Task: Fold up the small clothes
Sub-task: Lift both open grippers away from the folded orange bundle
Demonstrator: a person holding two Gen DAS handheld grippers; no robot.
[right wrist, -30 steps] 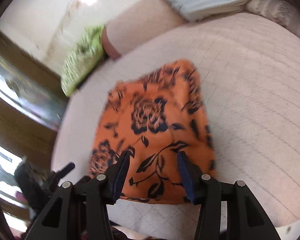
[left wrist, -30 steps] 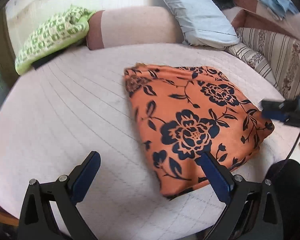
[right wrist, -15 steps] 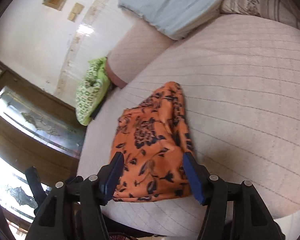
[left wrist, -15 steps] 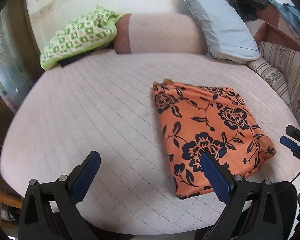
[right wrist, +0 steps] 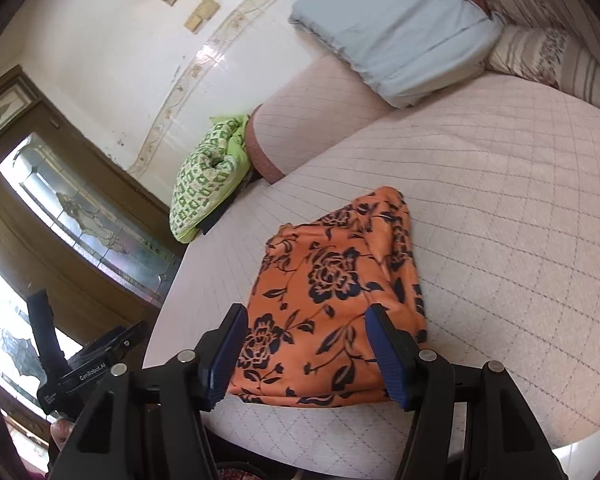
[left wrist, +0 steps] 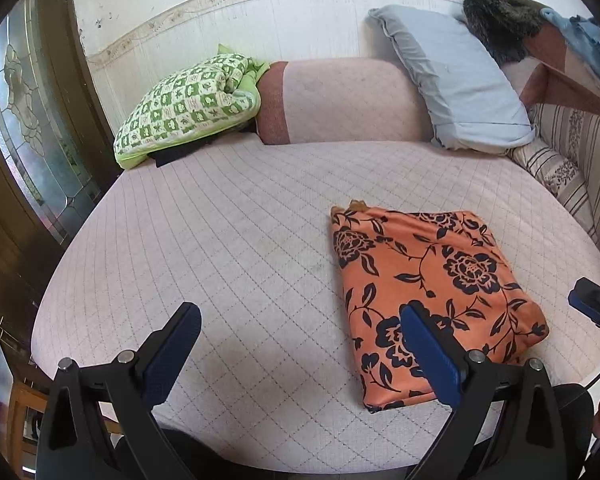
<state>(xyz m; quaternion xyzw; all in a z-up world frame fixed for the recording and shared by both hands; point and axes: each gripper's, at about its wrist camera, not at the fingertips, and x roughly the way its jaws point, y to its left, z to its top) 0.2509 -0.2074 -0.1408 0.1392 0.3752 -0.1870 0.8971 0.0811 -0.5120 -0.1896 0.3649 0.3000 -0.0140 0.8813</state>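
Against the earlier frames, we find both grippers drawn back and raised from the bed [left wrist: 228,216]: in both wrist views more of the quilted pink cover and the far wall is in sight, and the folded orange floral garment [left wrist: 432,280] looks smaller and farther off. The garment itself lies as it did, flat near the bed's near edge, folded into a rough rectangle.

We note the left gripper [left wrist: 300,344] with jaws spread wide, nothing between them; its right finger overlaps the garment's near corner in the picture only, clear of the cloth.

The right gripper [right wrist: 304,352] has just been opening its jaws; they stand moderately apart, holding nothing, above the garment's near edge.
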